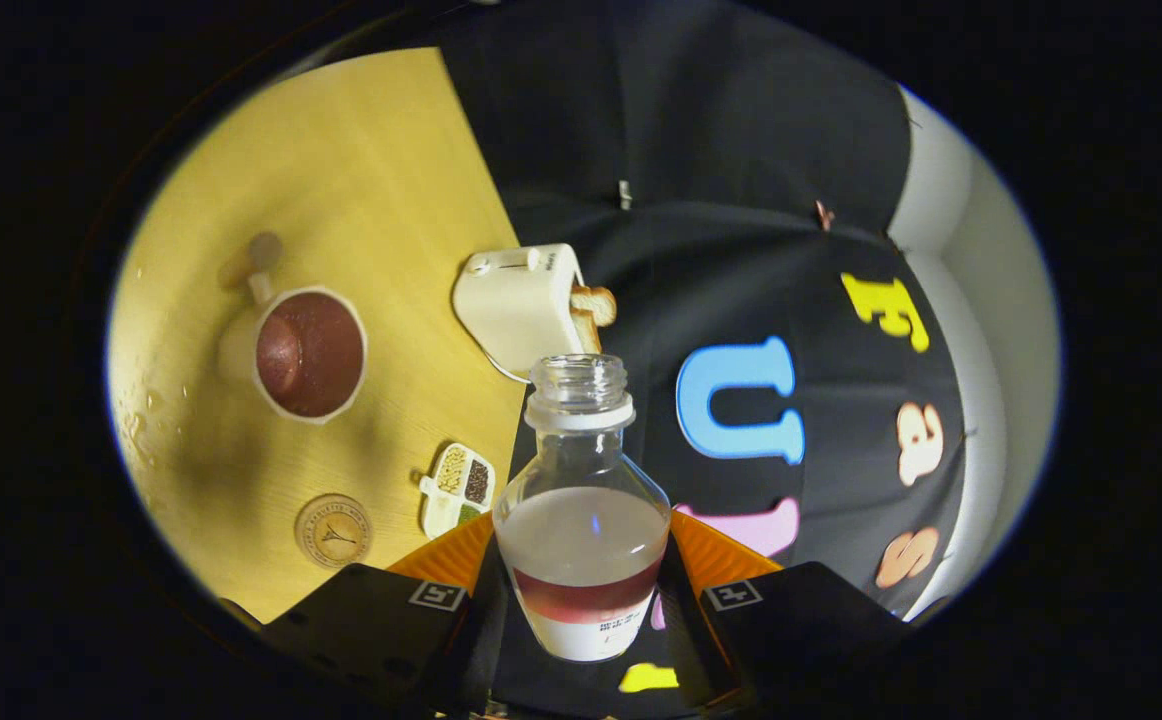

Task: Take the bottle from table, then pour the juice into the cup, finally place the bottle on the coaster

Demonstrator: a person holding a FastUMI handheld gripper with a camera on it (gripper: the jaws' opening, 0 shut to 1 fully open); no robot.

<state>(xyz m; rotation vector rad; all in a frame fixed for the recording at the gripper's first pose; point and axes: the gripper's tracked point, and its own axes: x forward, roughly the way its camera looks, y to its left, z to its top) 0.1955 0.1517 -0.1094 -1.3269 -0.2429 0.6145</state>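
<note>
My gripper (pixel 581 560) is shut on a clear, uncapped bottle (pixel 582 470), one finger pressing each side of its body. The bottle holds a shallow layer of reddish juice near its base. The view is rolled, so the yellow wooden table (pixel 361 180) lies to the left of the bottle. On that table stands a white cup (pixel 307 352) with a handle, holding dark red juice. It sits well to the left of the bottle's mouth. A round brown coaster (pixel 334 530) lies on the table nearer the fingers, with nothing on it.
A white toaster (pixel 519 305) with bread slices in its slots stands at the table's edge, just beyond the bottle's mouth. A small white divided dish (pixel 457 488) with grains lies between the coaster and the bottle. Black cloth wall hangs to the right.
</note>
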